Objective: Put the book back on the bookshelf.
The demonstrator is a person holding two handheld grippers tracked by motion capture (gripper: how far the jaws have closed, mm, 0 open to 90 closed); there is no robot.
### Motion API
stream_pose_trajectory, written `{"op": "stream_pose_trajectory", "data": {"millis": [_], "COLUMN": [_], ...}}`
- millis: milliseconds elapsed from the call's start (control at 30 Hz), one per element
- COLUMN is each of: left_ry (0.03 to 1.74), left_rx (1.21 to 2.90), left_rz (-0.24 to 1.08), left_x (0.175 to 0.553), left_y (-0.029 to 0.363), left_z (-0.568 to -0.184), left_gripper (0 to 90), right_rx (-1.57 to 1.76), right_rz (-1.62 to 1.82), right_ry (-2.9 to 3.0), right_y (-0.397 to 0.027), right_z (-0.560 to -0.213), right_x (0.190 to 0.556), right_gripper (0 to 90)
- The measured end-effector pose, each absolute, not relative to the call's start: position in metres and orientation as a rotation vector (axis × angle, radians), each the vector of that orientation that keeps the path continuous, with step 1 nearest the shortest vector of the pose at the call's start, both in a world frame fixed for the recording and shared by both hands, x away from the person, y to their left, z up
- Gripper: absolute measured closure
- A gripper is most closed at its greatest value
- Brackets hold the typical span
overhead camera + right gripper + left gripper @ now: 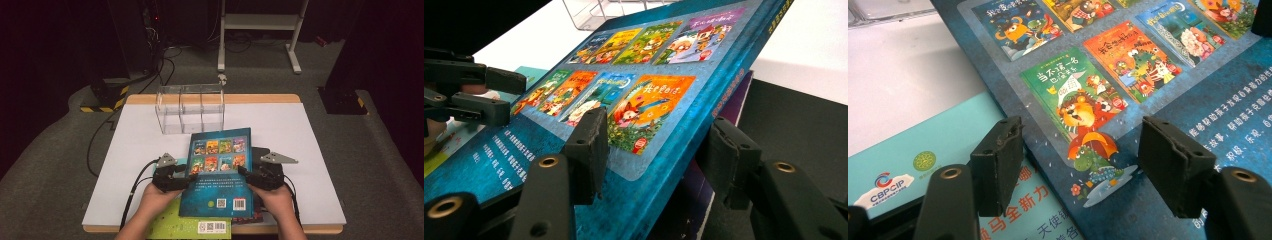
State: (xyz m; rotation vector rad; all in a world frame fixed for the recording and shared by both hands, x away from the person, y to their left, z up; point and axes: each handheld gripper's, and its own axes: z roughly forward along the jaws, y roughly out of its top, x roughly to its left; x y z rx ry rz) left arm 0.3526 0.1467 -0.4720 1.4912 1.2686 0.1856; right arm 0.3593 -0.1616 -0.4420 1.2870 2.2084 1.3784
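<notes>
1. Blue book [220,170] lying just in front of the clear rack [190,107] on the tabletop [310,150], back cover up, its far edge almost at the rack's foot. Probably placed there so that only a short lift separates it from a slot.
2. Resting partly on two other books farther from the rack: a green book [185,222] under the left near corner and a purple book [729,100] under the right side.
3. Left tool [182,176] at the book's left edge, on the side away from the rack; jaws spread astride that edge, pinching nothing yet.
4. Right tool [247,175] at the opposite edge, level with the left one; one jaw over the cover, the other below the spine. Jaws spread wider than the book is thick, so no firm pinch as far as can be seen.
5. Right edge tilted up off the purple book, likely to let the lower jaw slip beneath.
6. Two-sided hold probably chosen because a wide, flat book would sag or twist from one edge alone.
7. Rack slots standing empty, open at the top, ready for an upright book.
</notes>
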Motion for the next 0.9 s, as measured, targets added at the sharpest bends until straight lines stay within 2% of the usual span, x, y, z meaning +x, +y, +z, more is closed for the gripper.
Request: {"op": "stream_pose_trajectory", "data": {"millis": [467, 900], "left_ry": [1.303, 1.319], "left_rx": [1.465, 1.418], "left_rz": [0.156, 0.105], "left_x": [0.356, 0.358], "left_y": [0.153, 0.156], "left_z": [-0.472, -0.471], "left_gripper": [25.5, 23.3], "right_rx": [1.201, 1.135], "right_rz": [1.432, 1.465], "right_ry": [2.178, 2.148], "right_y": [-0.160, -0.161], "right_z": [-0.438, -0.437], "right_x": [0.351, 0.346], "right_gripper": [48.6, 49.5]}}
